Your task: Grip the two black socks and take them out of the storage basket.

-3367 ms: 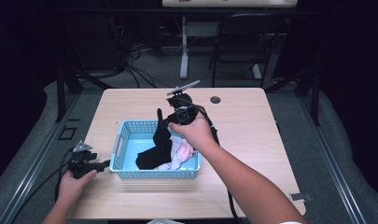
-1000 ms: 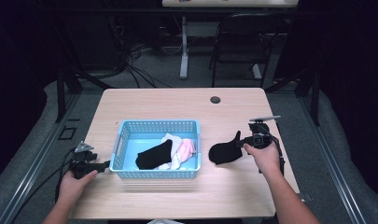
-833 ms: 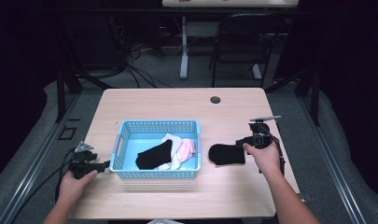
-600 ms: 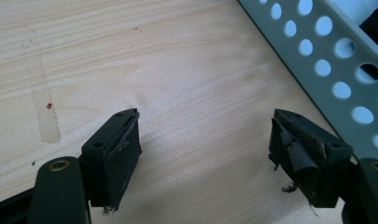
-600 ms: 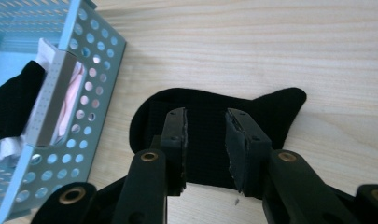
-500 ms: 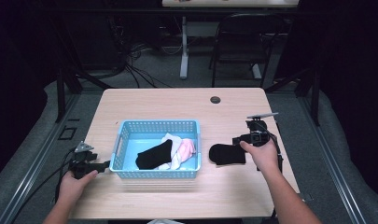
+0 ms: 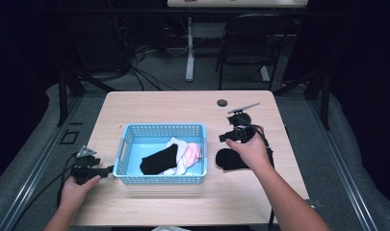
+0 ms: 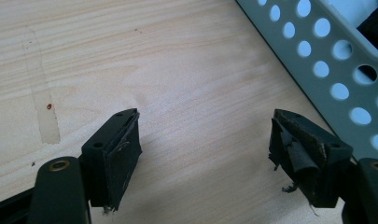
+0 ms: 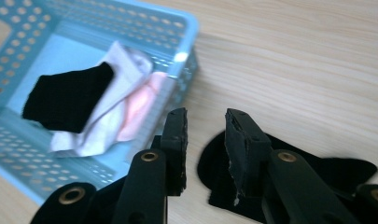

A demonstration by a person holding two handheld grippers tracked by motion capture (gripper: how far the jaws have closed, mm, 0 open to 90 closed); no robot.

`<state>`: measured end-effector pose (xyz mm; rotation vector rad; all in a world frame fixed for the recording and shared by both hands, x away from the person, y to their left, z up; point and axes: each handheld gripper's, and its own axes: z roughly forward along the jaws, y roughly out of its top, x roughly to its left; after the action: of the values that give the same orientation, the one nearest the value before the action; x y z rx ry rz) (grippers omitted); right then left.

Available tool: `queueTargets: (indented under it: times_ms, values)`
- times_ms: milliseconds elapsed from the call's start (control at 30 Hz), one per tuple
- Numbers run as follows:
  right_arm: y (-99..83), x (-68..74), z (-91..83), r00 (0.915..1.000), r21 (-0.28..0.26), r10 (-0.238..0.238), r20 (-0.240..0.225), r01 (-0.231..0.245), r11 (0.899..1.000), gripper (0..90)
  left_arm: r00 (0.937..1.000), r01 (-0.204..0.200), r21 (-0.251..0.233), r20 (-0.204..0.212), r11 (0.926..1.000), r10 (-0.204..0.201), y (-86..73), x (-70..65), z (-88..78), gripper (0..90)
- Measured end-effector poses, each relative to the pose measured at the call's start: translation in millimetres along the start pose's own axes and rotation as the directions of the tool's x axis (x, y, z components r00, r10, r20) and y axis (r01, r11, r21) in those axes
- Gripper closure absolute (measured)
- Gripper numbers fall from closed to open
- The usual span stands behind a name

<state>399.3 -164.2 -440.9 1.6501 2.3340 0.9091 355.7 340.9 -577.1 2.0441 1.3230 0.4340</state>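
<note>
A black sock point(image 7: 227, 159) point(image 9: 338, 173) lies flat on the table just right of the light-blue basket point(image 7: 161, 128) point(image 9: 130, 23). My right gripper point(image 7: 224, 137) point(image 9: 203, 125) hovers above the sock's left end, pointing toward the basket. It is open with nothing between its jaws; they have just opened off the sock, then eased in slightly. Inside the basket lie another black sock point(image 7: 159, 160) point(image 9: 65, 100) and white and pink cloth point(image 7: 188, 153) point(image 9: 130, 102). My left gripper point(image 7: 106, 170) point(image 8: 205, 144) rests open and empty on the table beside the basket's left wall point(image 8: 326, 60).
The wooden table point(image 7: 159, 106) has a small round black cap point(image 7: 222, 102) near its far edge. A dark chair point(image 7: 245, 43) and cables stand on the floor behind the table. Bare wood runs along the far side and the near edge.
My right gripper laid the black sock on the table right of the basket, let go, and has lifted and drifted up-left toward the basket. The left gripper has stayed put.
</note>
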Motion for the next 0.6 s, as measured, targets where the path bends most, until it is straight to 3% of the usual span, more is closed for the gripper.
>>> queueTargets:
  times_ms: [267, 600]
  values:
    - [16.5, 39.0, 16.5, 0.9955, 0.028, -0.082, -0.048, 0.084, 0.996, 65.4, 1.0, 0.001, -0.005, 0.001, 1.0, -0.001, 0.1, 0.5, -0.4, 24.6]
    - [24.9, 79.5, 54.5, 0.9858, 0.099, -0.123, -0.114, 0.134, 0.986, 60.6, 1.0, 0.002, -0.006, 0.004, 1.0, -0.002, 0.3, 0.6, -0.6, 24.7]
